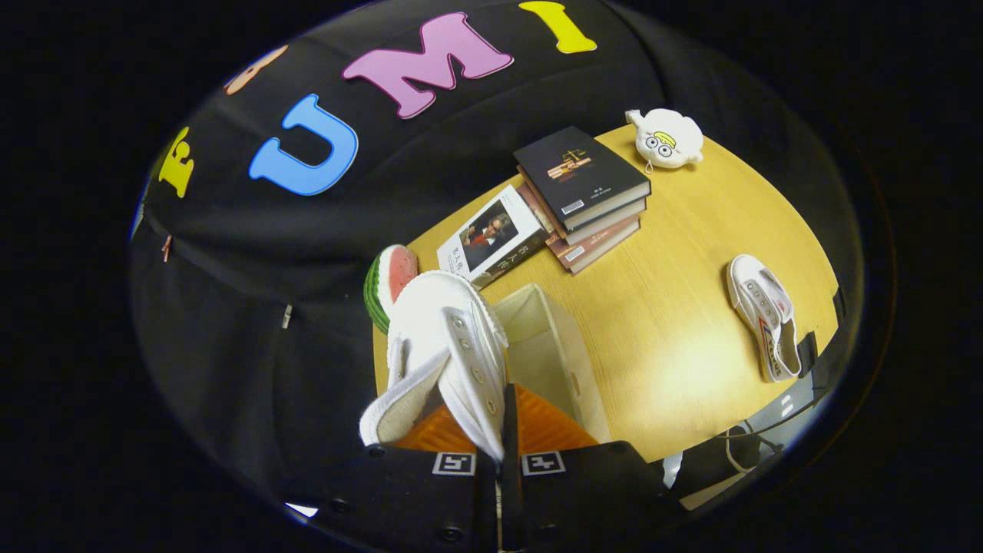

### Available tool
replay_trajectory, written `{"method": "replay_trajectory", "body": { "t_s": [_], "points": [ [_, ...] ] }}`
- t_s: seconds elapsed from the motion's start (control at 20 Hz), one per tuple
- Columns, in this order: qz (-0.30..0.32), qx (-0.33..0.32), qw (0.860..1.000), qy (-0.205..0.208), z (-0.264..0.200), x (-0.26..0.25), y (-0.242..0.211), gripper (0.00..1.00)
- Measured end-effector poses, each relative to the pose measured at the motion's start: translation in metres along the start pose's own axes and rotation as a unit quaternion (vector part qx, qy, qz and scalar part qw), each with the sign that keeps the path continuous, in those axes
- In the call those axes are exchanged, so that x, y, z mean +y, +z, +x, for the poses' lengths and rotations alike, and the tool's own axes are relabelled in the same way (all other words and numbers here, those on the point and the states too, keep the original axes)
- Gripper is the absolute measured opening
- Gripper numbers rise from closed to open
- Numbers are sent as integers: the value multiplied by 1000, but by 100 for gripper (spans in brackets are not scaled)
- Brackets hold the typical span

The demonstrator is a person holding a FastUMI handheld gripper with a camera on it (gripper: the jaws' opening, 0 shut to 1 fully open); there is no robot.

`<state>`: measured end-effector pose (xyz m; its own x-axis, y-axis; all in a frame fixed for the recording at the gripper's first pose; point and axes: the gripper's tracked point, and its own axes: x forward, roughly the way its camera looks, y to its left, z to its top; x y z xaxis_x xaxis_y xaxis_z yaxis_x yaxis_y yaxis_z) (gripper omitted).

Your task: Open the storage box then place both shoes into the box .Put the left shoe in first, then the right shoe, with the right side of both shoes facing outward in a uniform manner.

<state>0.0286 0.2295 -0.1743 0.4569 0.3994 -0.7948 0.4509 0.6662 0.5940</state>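
My gripper [503, 430] pinches a white shoe [449, 346] by its side wall, fingers nearly closed, above the open storage box [564, 361]; second shoe [764, 315] lies on the table [660, 307].

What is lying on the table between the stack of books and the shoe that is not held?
Nothing: in the gripper view the table is bare wood between the books and the loose shoe. The gripper is shut on the other shoe.

Claw [503, 430] with square tag markings
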Motion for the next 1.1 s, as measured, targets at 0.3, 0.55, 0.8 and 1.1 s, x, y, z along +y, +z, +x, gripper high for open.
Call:
{"method": "replay_trajectory", "body": {
  "t_s": [0.3, 0.55, 0.8, 1.1],
  "points": [
    [26, 51, 998, -40, 60, 6, -52, 7],
    [40, 59, 996, -59, 96, 1, -62, 7],
    [39, 42, 996, -62, 117, 2, -53, 8],
    [80, 78, 993, 38, 123, 40, -60, 57]
  ]
}}
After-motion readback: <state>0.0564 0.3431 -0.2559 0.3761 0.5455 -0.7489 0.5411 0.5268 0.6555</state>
